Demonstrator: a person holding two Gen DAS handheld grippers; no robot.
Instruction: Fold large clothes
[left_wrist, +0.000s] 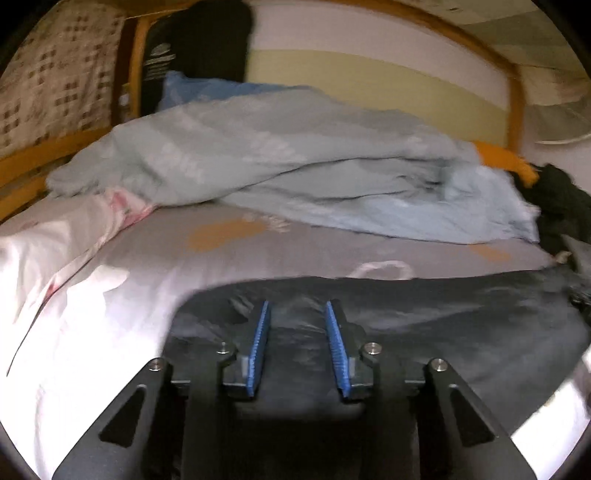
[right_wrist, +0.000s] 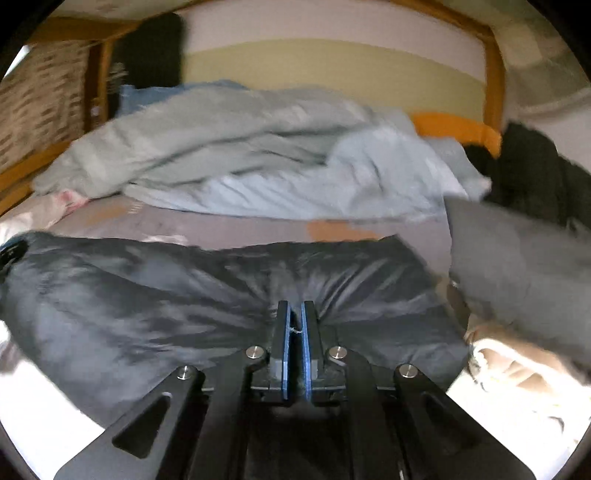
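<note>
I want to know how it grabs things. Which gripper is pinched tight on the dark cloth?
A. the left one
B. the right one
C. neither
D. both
B: the right gripper has its blue pads squeezed together on the dark garment, while the left gripper shows a gap between its pads.

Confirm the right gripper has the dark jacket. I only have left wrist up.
Observer: Yes. The right gripper is shut on the dark jacket, with fabric pinched between its pads.
Operator: Anything right of it?
Observer: A grey cloth lies at the jacket's right end.
Operator: Anything nearer than that?
Observer: A beige bundle, closer to the camera and below the grey cloth.
</note>
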